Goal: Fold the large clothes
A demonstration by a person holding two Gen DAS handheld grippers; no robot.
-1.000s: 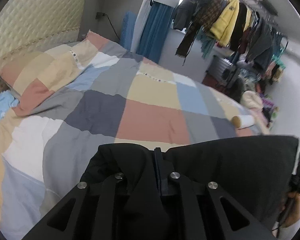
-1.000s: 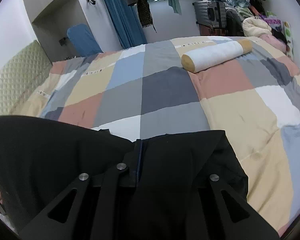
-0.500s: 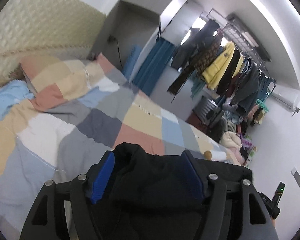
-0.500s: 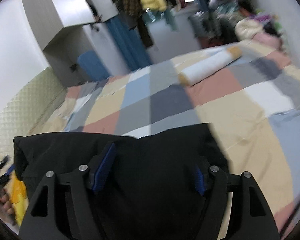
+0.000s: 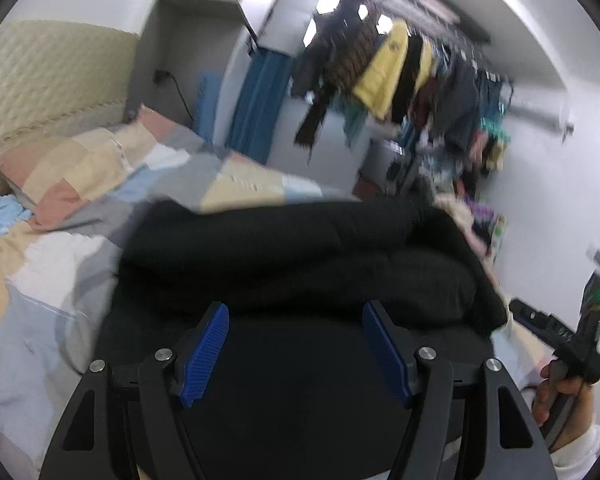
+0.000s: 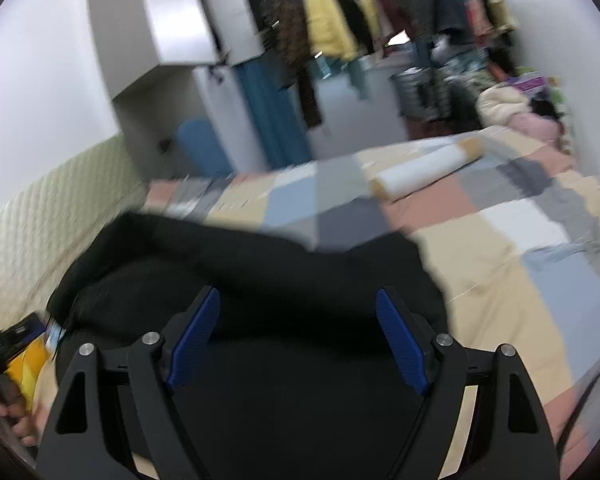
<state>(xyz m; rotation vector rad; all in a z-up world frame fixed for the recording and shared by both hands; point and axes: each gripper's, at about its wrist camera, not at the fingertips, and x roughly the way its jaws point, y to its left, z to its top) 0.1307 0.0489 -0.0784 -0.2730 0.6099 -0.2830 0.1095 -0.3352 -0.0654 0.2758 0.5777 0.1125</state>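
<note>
Left gripper: my left gripper stands wide apart, its blue pads clear of the cloth; its jaws have just been opening, and nothing is pinched between them.
Right gripper: my right gripper is spread wide too, blue pads free on both sides; its jaws have just been opening further, with only loose black fabric lying below and beyond them.
Garment: the black garment lies in a bulky folded heap on the bed, filling the lower middle of the left wrist view; in the right wrist view the same black garment spreads across the lower left and centre.
Bed: the patchwork quilt of grey, peach, blue and white squares covers the bed, showing at the left of the left wrist view and at the right of the right wrist view.
Pillow: a patchwork pillow sits at the left, near the quilted headboard.
Bolster: a white bolster with tan ends lies across the quilt in the upper right, well apart from the garment.
Other hand: my right hand shows at the lower right edge of the left wrist view, gripping its handle.
Background: a rack of hanging clothes, a yellow jacket among them, fills the upper right; the picture is blurred.
</note>
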